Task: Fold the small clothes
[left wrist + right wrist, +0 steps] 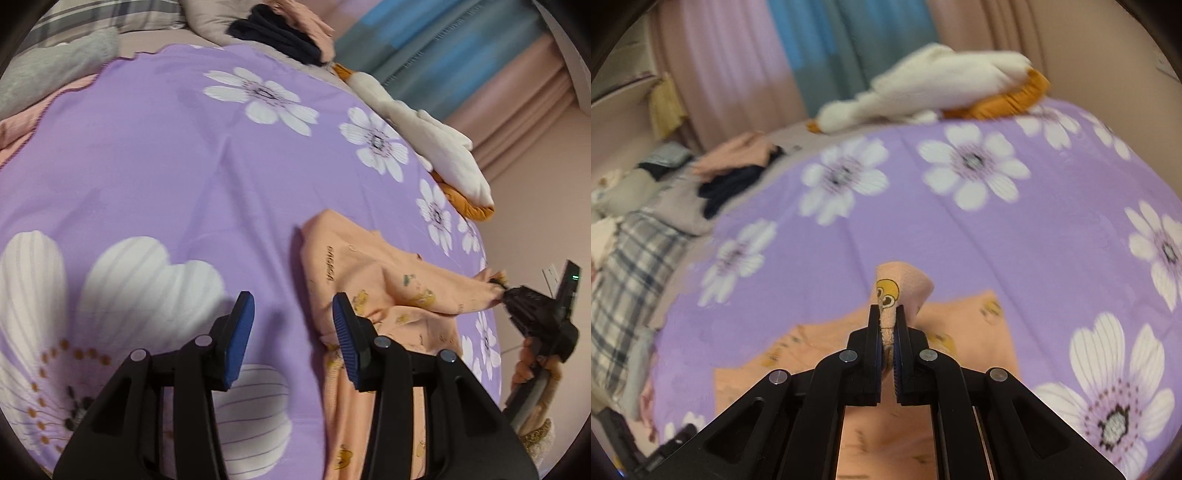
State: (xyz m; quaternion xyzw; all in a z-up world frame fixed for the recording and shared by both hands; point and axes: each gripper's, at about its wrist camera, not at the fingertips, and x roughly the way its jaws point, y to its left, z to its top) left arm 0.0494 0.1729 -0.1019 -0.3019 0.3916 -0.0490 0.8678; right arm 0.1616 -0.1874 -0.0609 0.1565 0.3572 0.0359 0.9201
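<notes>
A small peach garment printed with yellow cartoon figures lies rumpled on the purple flowered sheet. My left gripper hovers open over the sheet at the garment's left edge, with nothing between its blue pads. The right pad overlaps the cloth in the view. My right gripper is shut on the garment's far right corner and holds it lifted. In the right wrist view the right gripper pinches a folded-up edge of the garment, which stands up between the pads.
A white plush goose with orange feet lies along the bed's far edge. A pile of dark and pink clothes sits by the pillows, near a plaid pillow. A hand holds the right gripper beyond the bed's edge.
</notes>
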